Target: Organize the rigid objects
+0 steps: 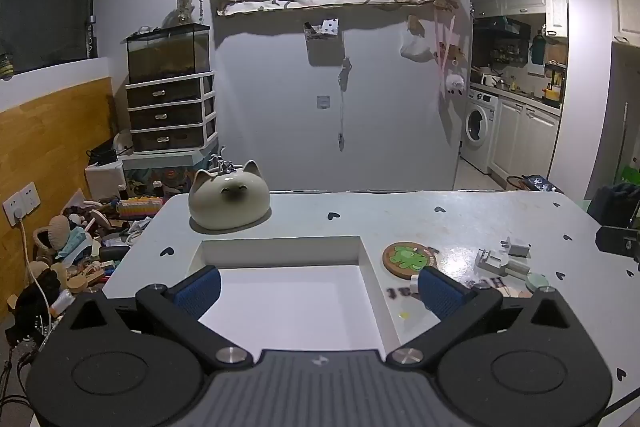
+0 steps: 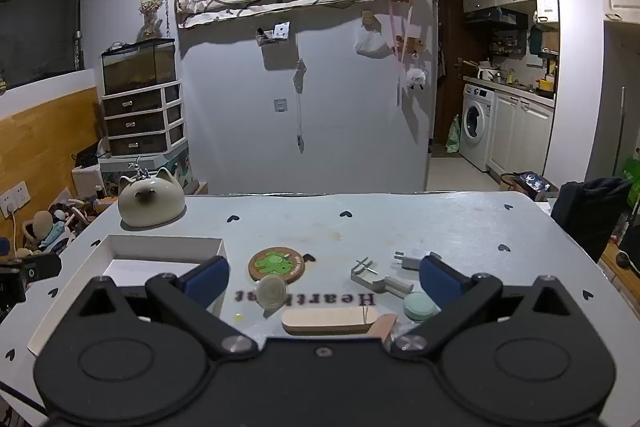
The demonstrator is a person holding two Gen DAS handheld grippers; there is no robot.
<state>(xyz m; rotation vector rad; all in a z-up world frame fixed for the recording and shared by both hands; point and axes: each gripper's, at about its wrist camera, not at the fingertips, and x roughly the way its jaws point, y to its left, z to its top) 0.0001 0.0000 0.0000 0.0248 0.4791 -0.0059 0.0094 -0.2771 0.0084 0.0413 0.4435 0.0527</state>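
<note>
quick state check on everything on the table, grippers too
left gripper: open, holding nothing
right gripper: open, holding nothing
white box: lidless, empty
frog coaster: flat on table, outside box
round clear lid: on table beside coaster
wooden block: lying flat
plug adapter: unplugged, on table

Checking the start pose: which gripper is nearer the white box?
Left. The left gripper hangs open right over the white box, its fingers framing the box's inside. The right gripper, also open, sits off to the box's right, above the small items on the table.
</note>
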